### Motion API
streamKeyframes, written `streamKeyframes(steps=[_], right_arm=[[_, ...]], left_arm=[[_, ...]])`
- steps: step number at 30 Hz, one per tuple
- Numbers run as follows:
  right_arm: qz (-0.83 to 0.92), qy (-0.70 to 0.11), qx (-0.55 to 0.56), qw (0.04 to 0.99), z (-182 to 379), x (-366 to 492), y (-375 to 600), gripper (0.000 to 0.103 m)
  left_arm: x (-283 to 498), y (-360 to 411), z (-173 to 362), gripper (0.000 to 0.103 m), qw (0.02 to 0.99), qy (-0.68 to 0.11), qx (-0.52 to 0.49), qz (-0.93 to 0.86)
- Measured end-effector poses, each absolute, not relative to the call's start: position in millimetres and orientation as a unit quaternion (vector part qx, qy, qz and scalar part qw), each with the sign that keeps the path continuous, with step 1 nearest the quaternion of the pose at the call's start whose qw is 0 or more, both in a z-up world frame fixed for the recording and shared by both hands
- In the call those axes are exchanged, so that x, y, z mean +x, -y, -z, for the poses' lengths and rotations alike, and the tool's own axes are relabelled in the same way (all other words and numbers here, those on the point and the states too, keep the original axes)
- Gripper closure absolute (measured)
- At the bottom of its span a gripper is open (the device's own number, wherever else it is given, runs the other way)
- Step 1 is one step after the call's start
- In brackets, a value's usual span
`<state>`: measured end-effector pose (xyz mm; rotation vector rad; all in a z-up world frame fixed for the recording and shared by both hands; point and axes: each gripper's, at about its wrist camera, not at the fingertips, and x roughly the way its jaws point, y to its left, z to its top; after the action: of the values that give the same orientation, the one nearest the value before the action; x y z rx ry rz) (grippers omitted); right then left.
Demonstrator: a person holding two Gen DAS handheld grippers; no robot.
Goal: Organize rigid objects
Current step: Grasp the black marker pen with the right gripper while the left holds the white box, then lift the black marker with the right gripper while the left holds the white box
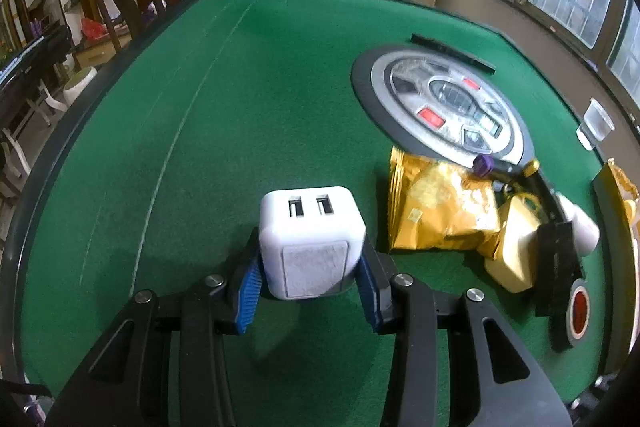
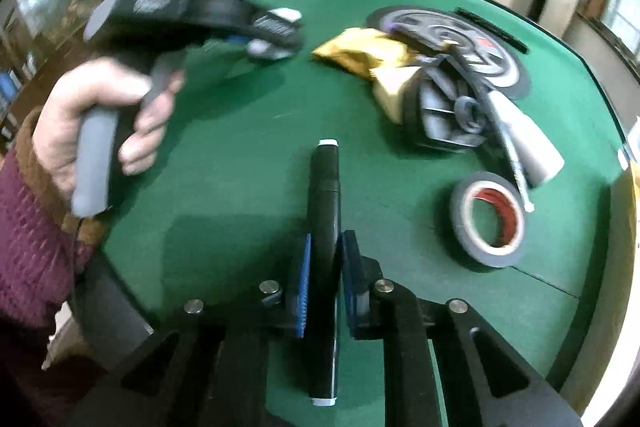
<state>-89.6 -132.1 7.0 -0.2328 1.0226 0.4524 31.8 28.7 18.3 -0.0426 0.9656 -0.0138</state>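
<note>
My left gripper [image 1: 310,277] is shut on a white cube-shaped USB charger [image 1: 310,231] with two ports facing up, held just above the green felt table [image 1: 200,147]. My right gripper [image 2: 325,267] is shut on a black marker pen [image 2: 326,211] with white ends, held along the fingers over the table. In the right wrist view the left gripper [image 2: 264,47] appears at upper left, blurred, in a bare hand [image 2: 88,115], with the charger at its tip.
A pile lies to the right: gold snack bags [image 1: 440,207], a black reel [image 2: 440,115], a white tube [image 2: 528,143], a grey tape roll [image 2: 488,219]. A round control panel [image 1: 444,103] sits mid-table. A plastic cup [image 1: 598,123] stands at the far right edge.
</note>
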Motion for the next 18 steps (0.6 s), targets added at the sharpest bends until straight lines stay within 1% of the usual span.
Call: streamKeyframes(steps=[2,5,10,18], right_arm=[[-0.215,-0.475,-0.114,0.846,-7,-85,136,0.090],[-0.213,-0.460,-0.119,0.854,-8,-83,139,0.090],[-0.222,-0.461,-0.132,0.849,-4,-73,127,0.089],[-0.225,-0.468,-0.120,0.846,-3,-69,129,0.088]], left_arm=[[31,-24,-18,0.063,0.887,-0.461,-0.003,0.000],[31,-25,-18,0.063,0.888,-0.460,-0.004,0.000],[31,-24,-18,0.063,0.889,-0.458,0.000,-0.002],[30,-25,-18,0.063,0.889,-0.458,0.000,-0.002]])
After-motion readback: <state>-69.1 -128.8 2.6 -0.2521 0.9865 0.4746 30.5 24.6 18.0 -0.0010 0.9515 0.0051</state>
